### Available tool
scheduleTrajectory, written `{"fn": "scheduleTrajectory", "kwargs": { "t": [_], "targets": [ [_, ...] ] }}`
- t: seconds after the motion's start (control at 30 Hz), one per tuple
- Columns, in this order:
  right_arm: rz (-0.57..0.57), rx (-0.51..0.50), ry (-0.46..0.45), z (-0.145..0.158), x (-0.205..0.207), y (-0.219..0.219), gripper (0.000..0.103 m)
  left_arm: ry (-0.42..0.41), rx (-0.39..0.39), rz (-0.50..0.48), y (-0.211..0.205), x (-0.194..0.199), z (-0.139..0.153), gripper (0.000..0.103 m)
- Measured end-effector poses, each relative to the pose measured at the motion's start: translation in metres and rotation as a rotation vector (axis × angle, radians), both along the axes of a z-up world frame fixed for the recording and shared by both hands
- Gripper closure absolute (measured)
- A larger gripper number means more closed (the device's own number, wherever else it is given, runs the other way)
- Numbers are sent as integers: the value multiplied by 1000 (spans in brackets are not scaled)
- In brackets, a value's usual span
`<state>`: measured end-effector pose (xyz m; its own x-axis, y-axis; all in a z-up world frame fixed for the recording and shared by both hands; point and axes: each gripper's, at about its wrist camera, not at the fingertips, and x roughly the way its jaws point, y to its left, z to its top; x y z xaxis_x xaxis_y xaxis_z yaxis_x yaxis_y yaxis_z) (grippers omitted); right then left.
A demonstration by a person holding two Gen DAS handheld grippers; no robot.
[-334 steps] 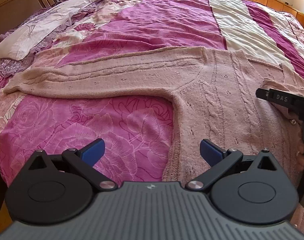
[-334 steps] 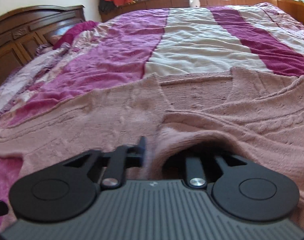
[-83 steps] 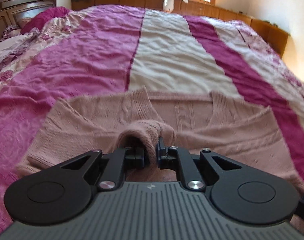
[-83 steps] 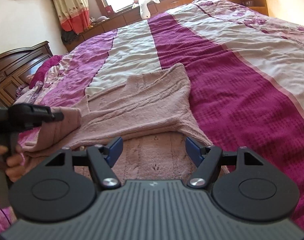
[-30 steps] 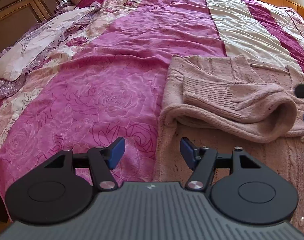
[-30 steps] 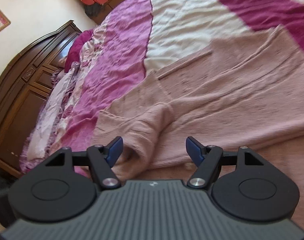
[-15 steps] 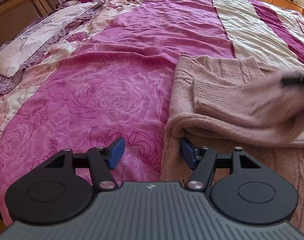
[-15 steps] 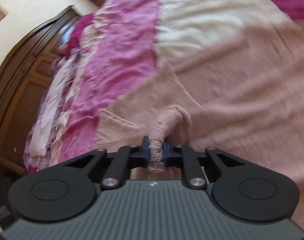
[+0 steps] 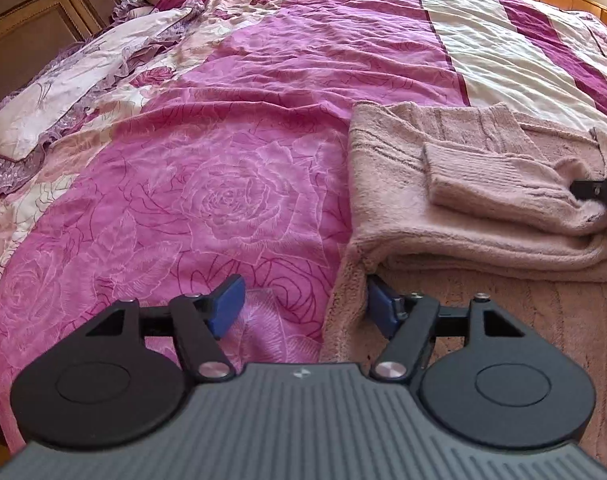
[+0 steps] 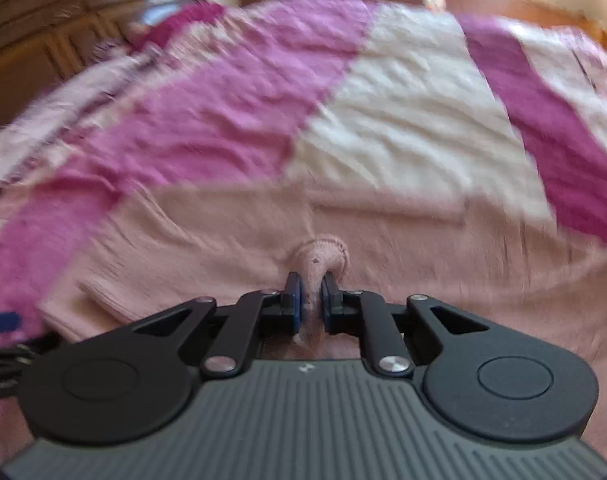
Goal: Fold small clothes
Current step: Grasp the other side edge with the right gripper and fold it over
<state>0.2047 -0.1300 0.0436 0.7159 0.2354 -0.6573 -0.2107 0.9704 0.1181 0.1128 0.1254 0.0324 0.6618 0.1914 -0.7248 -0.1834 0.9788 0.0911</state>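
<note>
R gripper (image 10: 310,300) is clamped on just a thin pinch of the pink knit cardigan (image 9: 483,184) lying half-folded on the bed (image 9: 263,140) — w/ L gripper (image 9: 301,306) open, holding nothing down, a tug could slip the knit or drag the folded sleeve (image 9: 499,184) undone.

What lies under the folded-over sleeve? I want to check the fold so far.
Under the sleeve lies the pink knitted cardigan, doubled at its left edge. Whatever is beneath that is hidden.

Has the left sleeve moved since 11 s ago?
Yes. The sleeve now lies folded over the cardigan, off the rose-print bedspread, pinched by the right gripper.
</note>
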Motion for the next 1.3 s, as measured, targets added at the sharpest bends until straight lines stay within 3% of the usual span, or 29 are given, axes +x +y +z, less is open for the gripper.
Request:
{"fn": "scheduleTrajectory", "kwargs": {
  "t": [0.2,0.3,0.4,0.57,0.73,0.97,1.0,1.1,1.3],
  "targets": [
    [-17,4,-14,7,-8,0,83,3,-19,0,3,-2,5,29],
    [-16,-21,-55,23,-19,6,66,0,-21,-6,3,-6,9,29],
    [2,-25,-109,38,-32,16,57,3,-26,-7,4,-11,15,29],
    [132,47,-120,50,-44,47,57,-15,-63,-9,6,-21,27,29],
    [263,108,-78,37,-44,83,57,-28,-57,-8,6,-26,34,29],
    [257,53,-33,9,-35,107,59,-24,-62,9,12,-28,33,29],
    [252,42,-32,6,-35,108,61,-25,-64,12,12,-28,34,29],
    [243,12,-46,3,-36,107,88,-33,-72,11,13,-29,37,29],
    [206,50,-117,23,-43,84,91,-58,-64,-16,3,-22,48,29]
  ]
}}
